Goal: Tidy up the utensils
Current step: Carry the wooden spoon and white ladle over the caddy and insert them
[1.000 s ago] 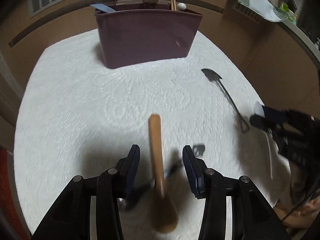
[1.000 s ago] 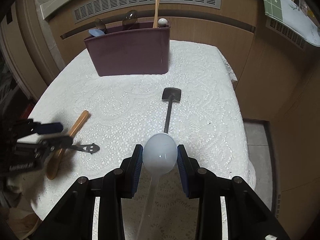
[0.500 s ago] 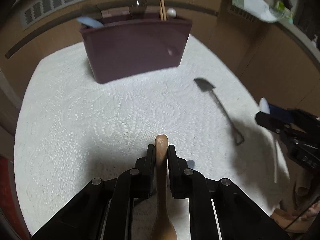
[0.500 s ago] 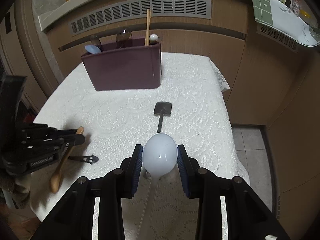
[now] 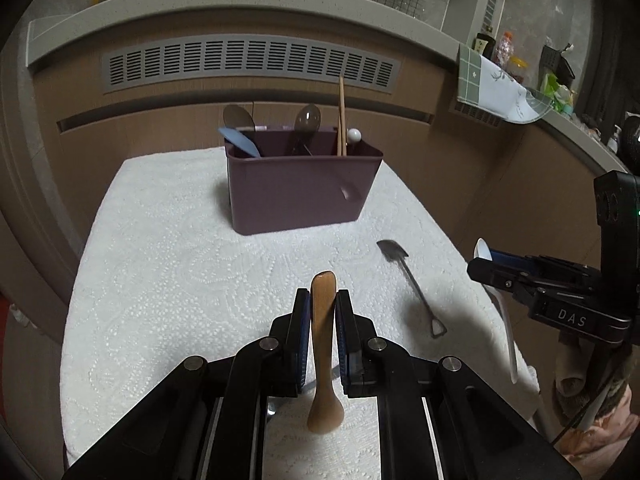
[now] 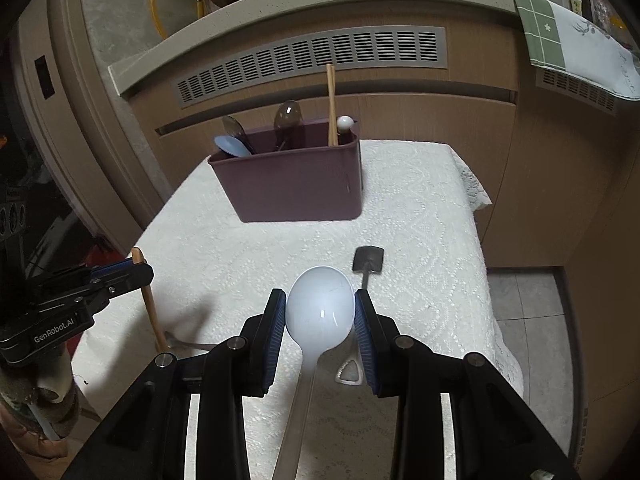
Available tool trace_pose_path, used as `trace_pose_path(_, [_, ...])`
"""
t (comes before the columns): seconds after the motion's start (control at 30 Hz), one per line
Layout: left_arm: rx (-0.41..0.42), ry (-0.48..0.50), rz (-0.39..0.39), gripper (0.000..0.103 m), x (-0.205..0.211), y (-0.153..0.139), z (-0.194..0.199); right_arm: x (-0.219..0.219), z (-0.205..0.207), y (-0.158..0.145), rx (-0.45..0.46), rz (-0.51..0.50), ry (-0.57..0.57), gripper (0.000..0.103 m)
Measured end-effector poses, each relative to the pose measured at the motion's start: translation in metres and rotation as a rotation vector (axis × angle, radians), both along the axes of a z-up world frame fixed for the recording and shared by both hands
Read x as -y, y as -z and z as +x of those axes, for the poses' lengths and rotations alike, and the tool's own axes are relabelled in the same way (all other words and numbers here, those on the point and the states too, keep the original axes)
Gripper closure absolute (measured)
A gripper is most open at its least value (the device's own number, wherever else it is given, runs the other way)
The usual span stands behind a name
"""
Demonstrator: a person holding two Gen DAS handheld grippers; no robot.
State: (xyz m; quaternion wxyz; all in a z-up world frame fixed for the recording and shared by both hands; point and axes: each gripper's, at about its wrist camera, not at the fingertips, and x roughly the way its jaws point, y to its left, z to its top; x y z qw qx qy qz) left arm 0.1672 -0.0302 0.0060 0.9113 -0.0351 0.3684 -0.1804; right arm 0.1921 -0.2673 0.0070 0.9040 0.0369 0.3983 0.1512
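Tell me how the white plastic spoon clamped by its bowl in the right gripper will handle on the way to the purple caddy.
The white plastic spoon probably slips easily: the right gripper pinches its glossy, rounded bowl only at the edges. Its long handle hangs free toward the camera, so it may pivot or swing. It looks thin and translucent, so likely light and slightly flexible.

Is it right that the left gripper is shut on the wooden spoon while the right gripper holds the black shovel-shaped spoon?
Not quite. The right gripper holds the white spoon by its bowl; the black shovel-shaped spoon lies on the tablecloth, as the right wrist view shows. The left gripper is indeed shut on the wooden spoon.
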Motion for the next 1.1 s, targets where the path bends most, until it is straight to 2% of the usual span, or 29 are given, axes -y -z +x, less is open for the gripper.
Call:
trace_pose_path(0.17, [0.054, 0.014, -0.013, 0.091, 0.005, -0.019, 0.003, 0.002, 0.003, -0.014, 0.038, 0.003, 0.012, 0.071])
trace_pose_path(0.23, [0.076, 0.020, -0.014, 0.093, 0.007, -0.030, 0.007, 0.002, 0.008, -0.031, 0.080, -0.010, 0.014, 0.071])
trace_pose_path(0.3, [0.119, 0.023, -0.013, 0.093, 0.008, -0.050, 0.013, 0.003, 0.016, -0.055, 0.145, -0.024, 0.022, 0.071])
trace_pose_path(0.47, [0.276, 0.011, -0.008, 0.093, 0.005, -0.115, 0.037, -0.002, 0.049, -0.132, 0.378, -0.062, 0.036, 0.071])
trace_pose_path(0.57, [0.283, 0.010, -0.004, 0.093, -0.003, -0.128, 0.063, -0.010, 0.076, -0.154, 0.434, -0.087, 0.047, 0.071])
trace_pose_path(0.63, [0.231, 0.022, 0.009, 0.093, -0.007, -0.117, 0.079, -0.015, 0.092, -0.151, 0.420, -0.098, 0.032, 0.071])
trace_pose_path(0.73, [0.063, 0.071, 0.008, 0.091, -0.008, -0.073, 0.096, -0.023, 0.107, -0.131, 0.366, -0.132, 0.018, 0.071])
trace_pose_path(0.8, [-0.065, 0.114, 0.021, 0.089, -0.003, -0.035, 0.098, -0.023, 0.112, -0.111, 0.309, -0.135, 0.015, 0.071])
trace_pose_path(0.87, [-0.175, 0.151, 0.065, 0.078, 0.007, 0.002, 0.093, -0.020, 0.115, -0.095, 0.262, -0.126, 0.000, 0.071])
trace_pose_path(0.9, [-0.218, 0.167, 0.086, 0.068, 0.012, 0.017, 0.088, -0.020, 0.116, -0.086, 0.241, -0.130, -0.004, 0.071])
trace_pose_path(0.93, [-0.249, 0.182, 0.110, 0.064, 0.018, 0.030, 0.084, -0.020, 0.117, -0.079, 0.226, -0.136, -0.008, 0.071])
trace_pose_path(1.1, [-0.309, 0.173, 0.250, 0.064, 0.039, 0.072, 0.075, -0.022, 0.114, -0.058, 0.188, -0.140, -0.018, 0.071])
